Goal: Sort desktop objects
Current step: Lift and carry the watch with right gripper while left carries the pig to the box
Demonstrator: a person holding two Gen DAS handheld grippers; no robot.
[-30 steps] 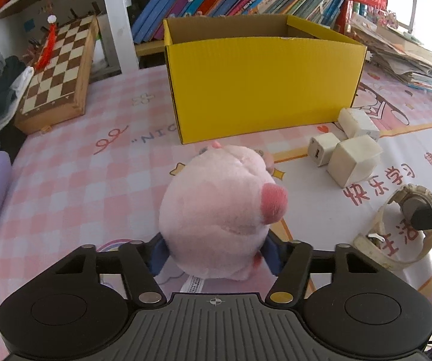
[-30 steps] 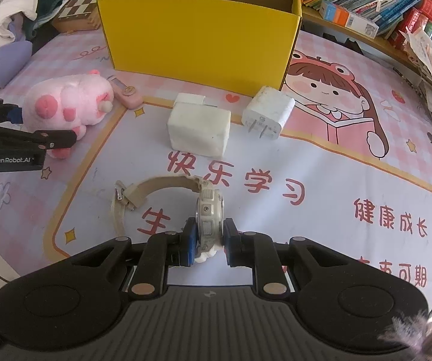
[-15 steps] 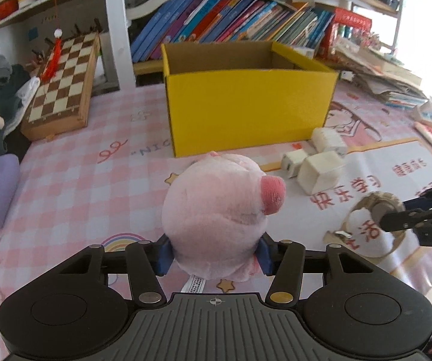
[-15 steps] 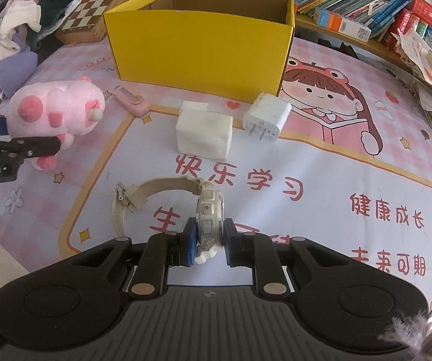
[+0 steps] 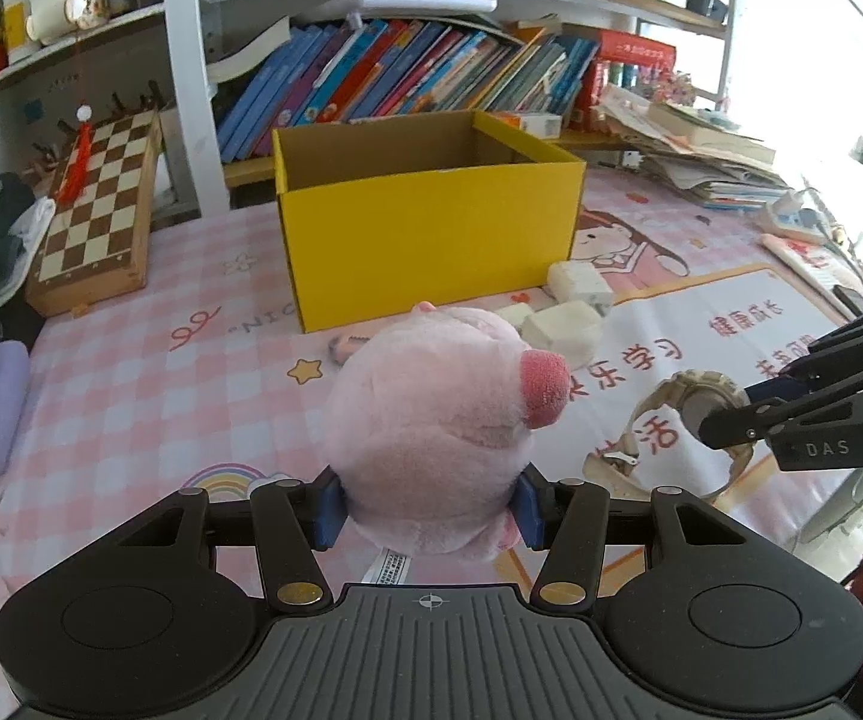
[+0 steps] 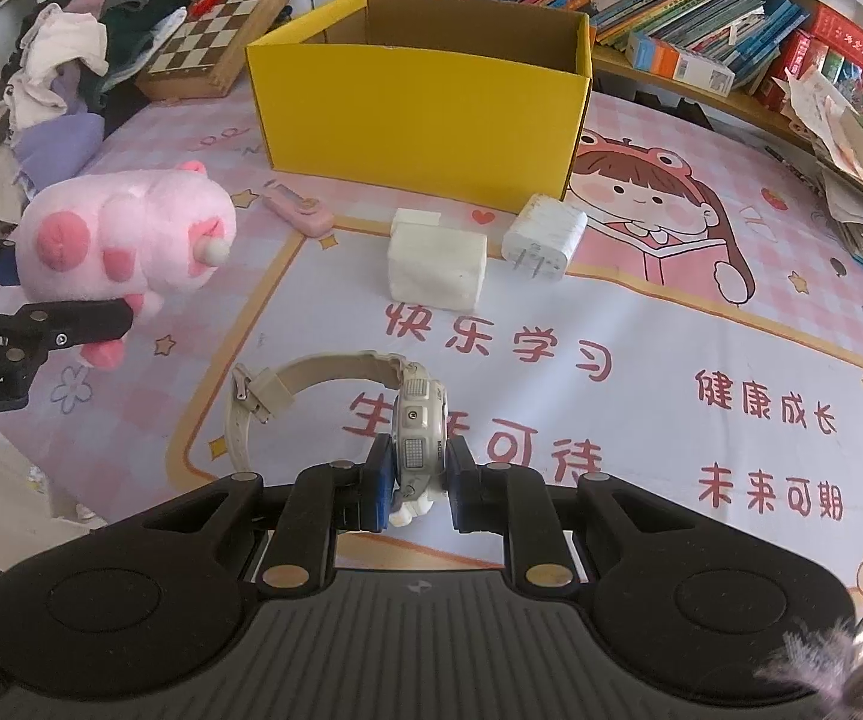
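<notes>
Pink checkered table point(image 6: 203, 120), yellow box point(image 6: 425, 114) at back. Left gripper point(image 5: 428, 510) clamps pink plush pig point(image 5: 437, 426); right gripper point(image 6: 413, 483) clamps beige watch point(image 6: 416, 426), both probably lifted.

Between my left fingers point(image 5: 328, 507) sits the plush pig point(image 5: 440, 429); beyond them the cardboard box point(image 5: 431, 240), chargers point(image 5: 569, 324) right of it.

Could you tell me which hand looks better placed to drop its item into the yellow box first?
Probably the left. Its gripper, shut on the plush pig, faces the box squarely, while the right gripper holds the watch farther back.
</notes>
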